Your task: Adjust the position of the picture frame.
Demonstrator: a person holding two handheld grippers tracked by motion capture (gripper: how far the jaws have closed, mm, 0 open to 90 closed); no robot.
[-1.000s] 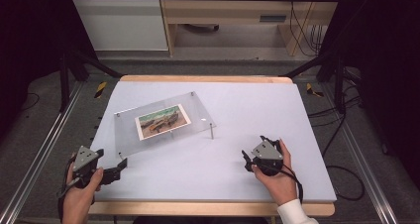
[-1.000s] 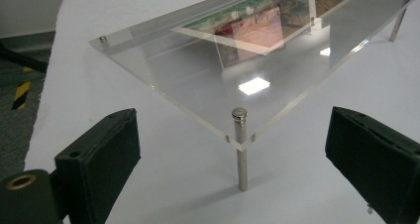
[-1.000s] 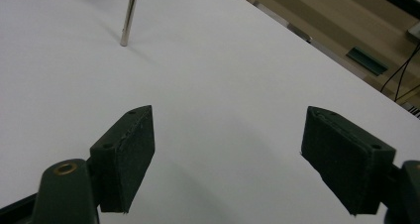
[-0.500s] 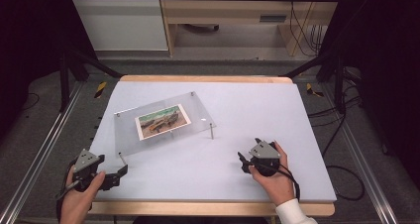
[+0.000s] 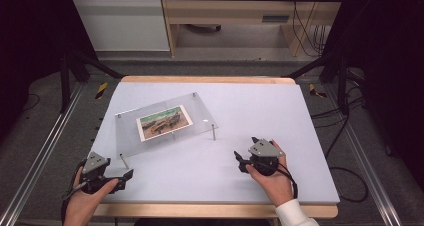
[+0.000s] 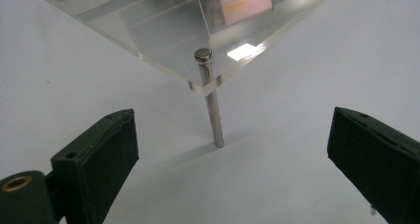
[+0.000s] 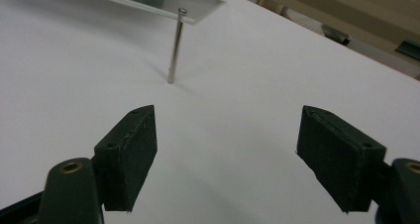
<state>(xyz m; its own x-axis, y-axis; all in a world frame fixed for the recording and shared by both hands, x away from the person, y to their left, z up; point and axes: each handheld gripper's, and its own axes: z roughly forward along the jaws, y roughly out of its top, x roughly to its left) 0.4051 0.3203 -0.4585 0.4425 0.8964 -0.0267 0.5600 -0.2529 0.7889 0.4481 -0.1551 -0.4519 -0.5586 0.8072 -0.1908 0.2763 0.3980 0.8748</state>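
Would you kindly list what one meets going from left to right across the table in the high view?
Left gripper → clear plate on metal legs, with a photo on it → right gripper.

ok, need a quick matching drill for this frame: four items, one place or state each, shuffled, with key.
1 acrylic plate
2 photo
3 left gripper
4 right gripper

A open, near the table's front left corner
B raised on metal legs
C lies at the plate's middle
D open, right of the plate, near the front edge

Pairs: 1-B, 2-C, 3-A, 4-D
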